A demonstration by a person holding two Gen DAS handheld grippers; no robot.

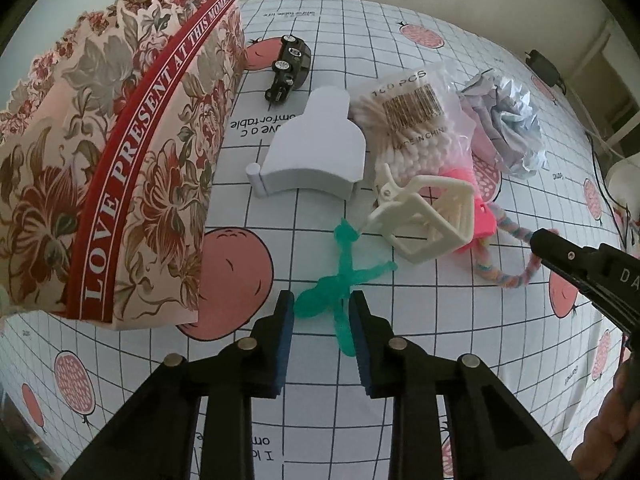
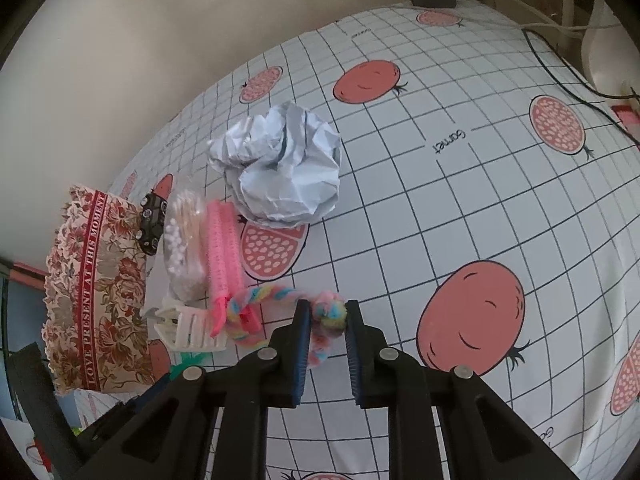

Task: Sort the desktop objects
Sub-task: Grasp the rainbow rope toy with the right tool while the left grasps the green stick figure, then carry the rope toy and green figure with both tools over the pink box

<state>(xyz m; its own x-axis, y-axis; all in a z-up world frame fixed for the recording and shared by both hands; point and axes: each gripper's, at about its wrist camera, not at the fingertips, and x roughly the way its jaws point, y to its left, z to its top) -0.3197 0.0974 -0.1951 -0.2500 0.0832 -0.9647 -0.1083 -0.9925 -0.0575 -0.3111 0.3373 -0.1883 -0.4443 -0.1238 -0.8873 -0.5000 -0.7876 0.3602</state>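
L gripper (image 1: 322, 306) pinches the teal rubbery figure (image 1: 340, 276) – floral box (image 1: 120, 168) at its 10 o'clock. R gripper (image 2: 328, 316) is clamped on the pastel braided cord (image 2: 326, 314) – crumpled paper (image 2: 284, 168) at 12 o'clock.

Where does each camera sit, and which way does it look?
Left wrist: on the left gripper, looking steeply down at the green toy figure it grips; the right gripper and a hand show.
Right wrist: on the right gripper, looking down at the braided cord it grips.
Shared: the paper bag, toy car, crumpled paper.
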